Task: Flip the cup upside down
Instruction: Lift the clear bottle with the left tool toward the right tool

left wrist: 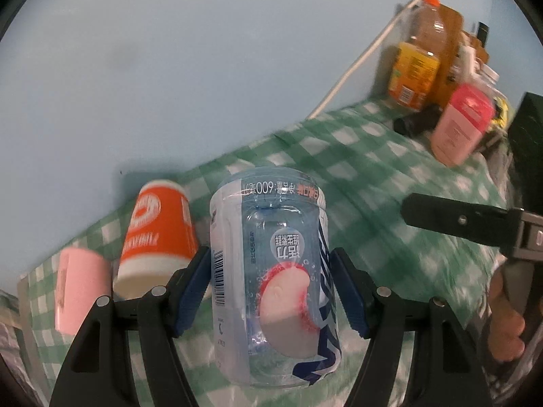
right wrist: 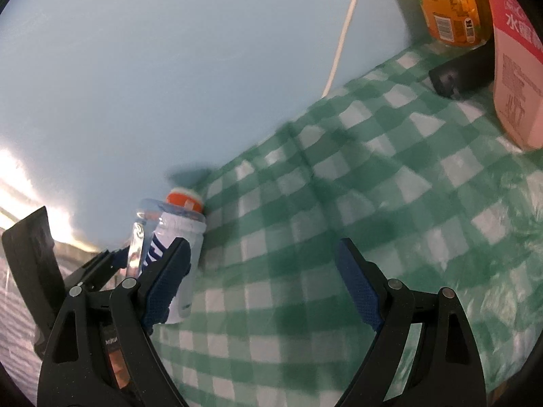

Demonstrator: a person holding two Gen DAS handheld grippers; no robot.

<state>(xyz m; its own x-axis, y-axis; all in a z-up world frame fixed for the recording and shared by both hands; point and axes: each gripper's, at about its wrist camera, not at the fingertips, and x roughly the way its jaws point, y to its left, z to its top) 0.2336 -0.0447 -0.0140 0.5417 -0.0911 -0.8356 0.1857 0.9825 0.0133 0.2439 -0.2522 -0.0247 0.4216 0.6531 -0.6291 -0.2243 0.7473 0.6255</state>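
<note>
Green checked cloth point(left wrist: 373, 176) against a pale blue wall: the left gripper point(left wrist: 271, 286) clamps an inverted clear cup point(left wrist: 271, 271), empty, between its pads, an orange cup point(left wrist: 157, 234) just left of them. Right wrist view: the right gripper point(right wrist: 263, 279) gapes wide, holding nothing, the clear cup beyond its left finger point(right wrist: 166, 281).

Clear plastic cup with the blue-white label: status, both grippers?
Left gripper shut on clear plastic cup with blue-white label, print upside down, base up. Right gripper open, empty. Orange paper cup and pink cup close beside.

Pink bottle point(right wrist: 517, 68) running off the right frame edge; orange cup point(right wrist: 185, 200) mostly hiding behind clear cup point(right wrist: 176, 237); tablecloth point(left wrist: 390, 176) blurring.
</note>
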